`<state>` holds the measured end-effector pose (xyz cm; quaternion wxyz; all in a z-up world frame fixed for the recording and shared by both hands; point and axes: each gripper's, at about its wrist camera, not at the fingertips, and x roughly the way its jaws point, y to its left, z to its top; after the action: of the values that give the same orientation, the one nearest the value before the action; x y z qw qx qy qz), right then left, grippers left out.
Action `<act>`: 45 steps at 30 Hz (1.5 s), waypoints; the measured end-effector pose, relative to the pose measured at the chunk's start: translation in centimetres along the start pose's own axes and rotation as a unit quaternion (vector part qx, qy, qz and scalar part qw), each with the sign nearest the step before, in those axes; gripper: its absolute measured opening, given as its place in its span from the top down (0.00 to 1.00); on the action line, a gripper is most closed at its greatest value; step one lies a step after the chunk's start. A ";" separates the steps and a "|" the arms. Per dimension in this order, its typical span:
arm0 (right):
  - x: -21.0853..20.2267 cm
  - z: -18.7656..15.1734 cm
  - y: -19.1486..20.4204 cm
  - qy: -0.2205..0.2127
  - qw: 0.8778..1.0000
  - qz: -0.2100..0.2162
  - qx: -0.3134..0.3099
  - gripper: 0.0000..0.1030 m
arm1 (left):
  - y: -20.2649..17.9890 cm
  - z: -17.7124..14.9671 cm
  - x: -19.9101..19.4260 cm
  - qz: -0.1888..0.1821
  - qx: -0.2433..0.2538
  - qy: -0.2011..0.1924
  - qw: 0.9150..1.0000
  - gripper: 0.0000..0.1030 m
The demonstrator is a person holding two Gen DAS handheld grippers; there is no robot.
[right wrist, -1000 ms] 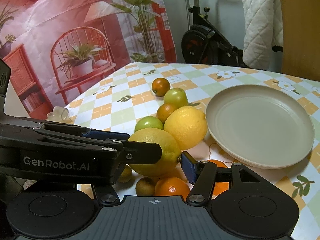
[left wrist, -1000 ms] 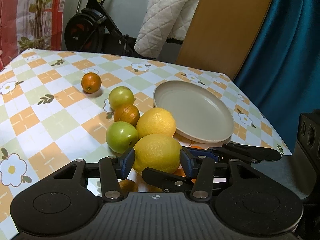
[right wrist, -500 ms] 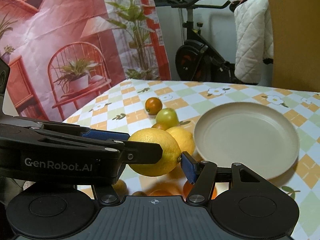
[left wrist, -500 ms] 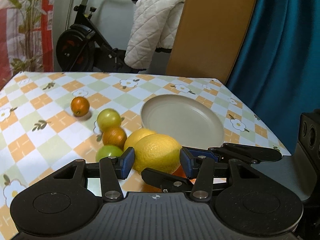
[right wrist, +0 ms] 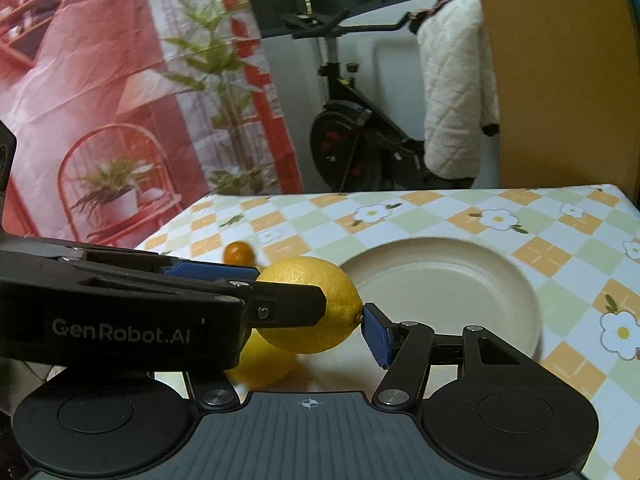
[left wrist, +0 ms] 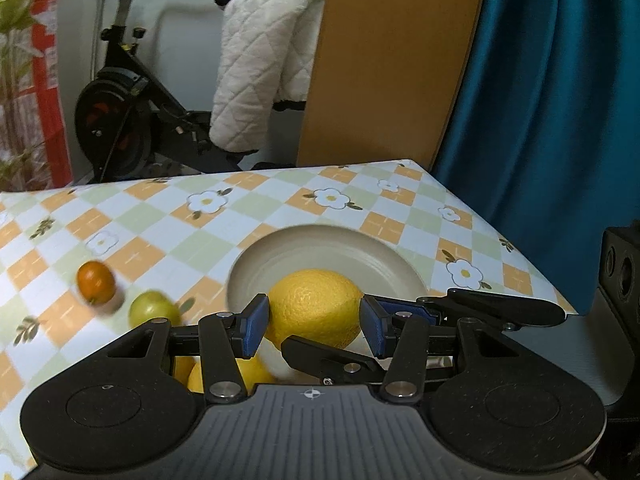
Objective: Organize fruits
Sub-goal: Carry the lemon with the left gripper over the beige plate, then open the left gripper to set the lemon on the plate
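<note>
Nearest us, both grippers pinch one lemon [left wrist: 314,308]: our left gripper [left wrist: 314,326] clamps its blue pads on the lemon's sides, and our right gripper [right wrist: 308,312] presses on its ends, the lemon's long axis running pad to pad. Just beyond the fingers lies the empty plate [right wrist: 460,276], so we judge the coming move a short carry forward and down. Farther left sit a green fruit [left wrist: 154,309] and a small orange [left wrist: 95,282].

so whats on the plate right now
Nothing shows on the plate; its visible surface is bare in both views. The lemon held by both grippers, left gripper and right gripper, covers the near part, so that patch cannot be checked.
</note>
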<state>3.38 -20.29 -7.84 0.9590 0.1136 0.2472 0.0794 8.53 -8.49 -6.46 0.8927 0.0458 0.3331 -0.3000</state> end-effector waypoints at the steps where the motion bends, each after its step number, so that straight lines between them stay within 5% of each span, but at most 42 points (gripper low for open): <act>1: 0.3 0.2 -0.4 0.000 1.000 -0.003 0.000 0.45 | -0.1 0.3 0.6 -0.002 0.002 0.002 1.000 0.49; 24: 6.7 2.1 -10.4 0.008 0.999 -0.037 0.038 0.46 | -1.4 4.2 10.0 -0.008 0.020 0.033 0.999 0.49; 42: 7.2 1.9 -10.6 0.013 0.997 -0.060 0.037 0.44 | -1.9 4.1 10.9 -0.005 0.021 0.034 0.999 0.48; 45: 6.8 2.1 -10.2 0.012 0.997 -0.068 0.032 0.37 | -1.9 4.0 10.4 0.001 0.023 0.027 0.999 0.45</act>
<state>11.28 -29.09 -11.80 0.9550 0.1260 0.2683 0.0076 15.98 -16.42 -9.62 0.8826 0.0749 0.3499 -0.3050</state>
